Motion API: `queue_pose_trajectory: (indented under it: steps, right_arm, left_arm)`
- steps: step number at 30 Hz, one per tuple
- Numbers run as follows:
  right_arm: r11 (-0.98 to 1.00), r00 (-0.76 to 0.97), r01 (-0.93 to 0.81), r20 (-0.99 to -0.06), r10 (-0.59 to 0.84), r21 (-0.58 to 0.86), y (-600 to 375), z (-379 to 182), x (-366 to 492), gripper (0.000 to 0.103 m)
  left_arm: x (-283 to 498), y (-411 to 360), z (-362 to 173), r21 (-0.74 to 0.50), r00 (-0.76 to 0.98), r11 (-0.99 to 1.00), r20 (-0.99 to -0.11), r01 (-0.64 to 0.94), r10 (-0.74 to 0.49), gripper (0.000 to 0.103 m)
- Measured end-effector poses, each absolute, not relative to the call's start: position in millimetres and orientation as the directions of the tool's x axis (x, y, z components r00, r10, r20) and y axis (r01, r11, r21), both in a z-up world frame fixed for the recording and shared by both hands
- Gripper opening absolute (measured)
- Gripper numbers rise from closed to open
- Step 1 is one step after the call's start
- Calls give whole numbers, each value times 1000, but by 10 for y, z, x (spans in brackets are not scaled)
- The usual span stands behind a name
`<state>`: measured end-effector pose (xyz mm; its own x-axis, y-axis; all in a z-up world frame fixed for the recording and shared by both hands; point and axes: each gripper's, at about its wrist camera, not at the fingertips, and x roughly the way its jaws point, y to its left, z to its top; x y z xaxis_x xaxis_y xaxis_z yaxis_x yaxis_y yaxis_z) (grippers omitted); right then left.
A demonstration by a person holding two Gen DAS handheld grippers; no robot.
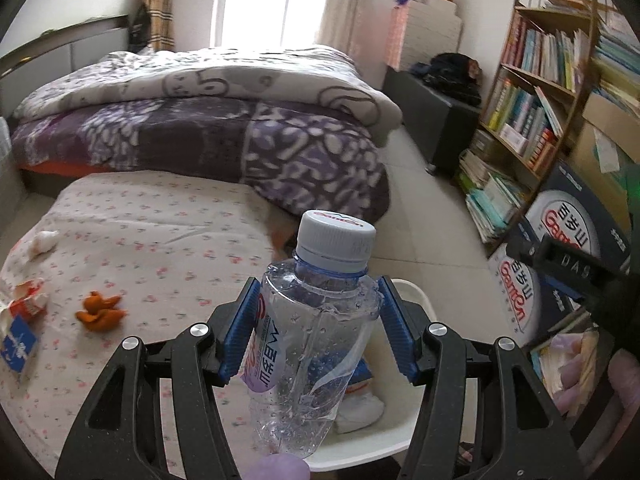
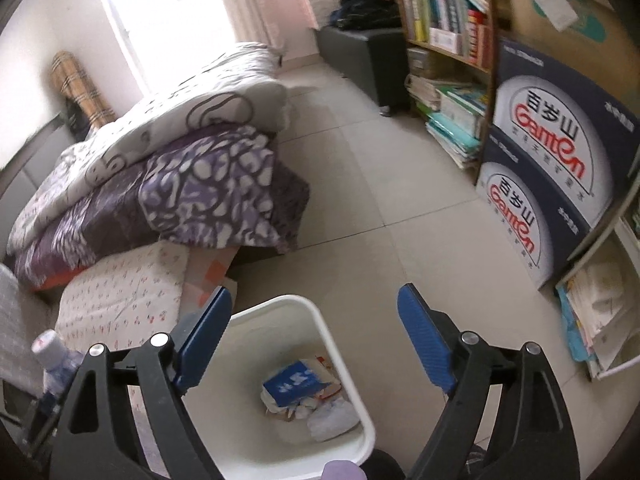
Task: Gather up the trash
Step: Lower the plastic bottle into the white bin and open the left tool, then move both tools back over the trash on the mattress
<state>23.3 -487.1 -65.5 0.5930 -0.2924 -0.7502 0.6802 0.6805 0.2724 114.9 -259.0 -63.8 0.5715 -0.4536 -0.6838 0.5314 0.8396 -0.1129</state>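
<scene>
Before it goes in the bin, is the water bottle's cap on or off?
On. The white cap sits on the bottle gripped by the left gripper.

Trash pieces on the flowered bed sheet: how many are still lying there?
3: a white crumpled tissue near the left edge, a torn red-and-blue paper carton below it, and orange peel to the carton's right. More may lie outside the view.
</scene>
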Motion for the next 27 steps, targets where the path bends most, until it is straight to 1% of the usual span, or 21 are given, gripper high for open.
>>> queue_pose_trajectory:
  steps: [4, 11, 12, 14, 17, 21, 24, 27]
  right_arm:
    - [660, 602, 691, -741, -298, 296, -4983, -621, 150, 85]
    - [644, 608, 700, -732, -308, 311, -5082, -585, 90, 85]
    - [644, 608, 700, -731, -309, 309, -5081, -587, 83, 85]
    - [648, 608, 698, -729, -314, 303, -5072, -578, 80, 85]
    - [656, 609, 696, -723, -326, 291, -5045, -560, 83, 85]
    - [666, 612, 690, -721, -325, 285, -4985, -549, 114, 86]
    - [680, 612, 681, -721, -325, 272, -4897, -541, 164, 86]
    - [694, 611, 673, -722, -325, 257, -4796, -542, 226, 86]
  left_arm:
    - [1143, -2769, -721, -132, 538, 822, -698, 554, -474, 57]
    - [1193, -2956, -824, -214, 460, 791, -715, 574, -527, 58]
    - [1196, -2975, -827, -218, 457, 789, -714, 574, -530, 59]
    - [1199, -2993, -823, -228, 448, 784, -714, 577, -538, 71]
    - [1197, -2982, -809, -227, 452, 786, -713, 575, -536, 78]
    - [1205, -2919, -798, -214, 469, 802, -716, 558, -517, 80]
    - [1211, -2834, -778, -181, 498, 819, -716, 545, -489, 80]
    - [1236, -2722, -760, -161, 519, 835, -717, 526, -466, 83]
